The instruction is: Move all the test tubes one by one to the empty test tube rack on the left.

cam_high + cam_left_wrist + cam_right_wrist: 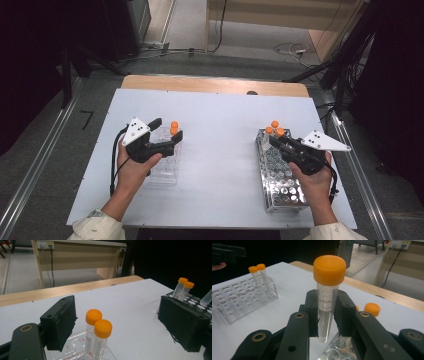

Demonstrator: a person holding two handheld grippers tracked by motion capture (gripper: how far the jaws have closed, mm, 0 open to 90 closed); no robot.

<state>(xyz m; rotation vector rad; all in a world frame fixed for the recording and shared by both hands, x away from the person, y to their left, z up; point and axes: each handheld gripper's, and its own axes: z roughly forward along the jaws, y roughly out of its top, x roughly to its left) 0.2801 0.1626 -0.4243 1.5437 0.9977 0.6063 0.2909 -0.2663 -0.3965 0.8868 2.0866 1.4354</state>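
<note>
Bare white table (220,150) between clear rack (165,167) and metal rack (280,180), capped tubes (174,128) standing upright

A white sheet (220,150) covers the counter (215,85), whose bare wooden edge shows along the far side; grey floor (200,62) lies beyond, crossed by loose cables (292,49); a pale wooden cabinet (75,257) stands further back, with wall sockets (45,244) holding black plugs.

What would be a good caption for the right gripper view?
Right gripper jaws shut on an orange-capped tube, lifted above the metal rack.
</note>
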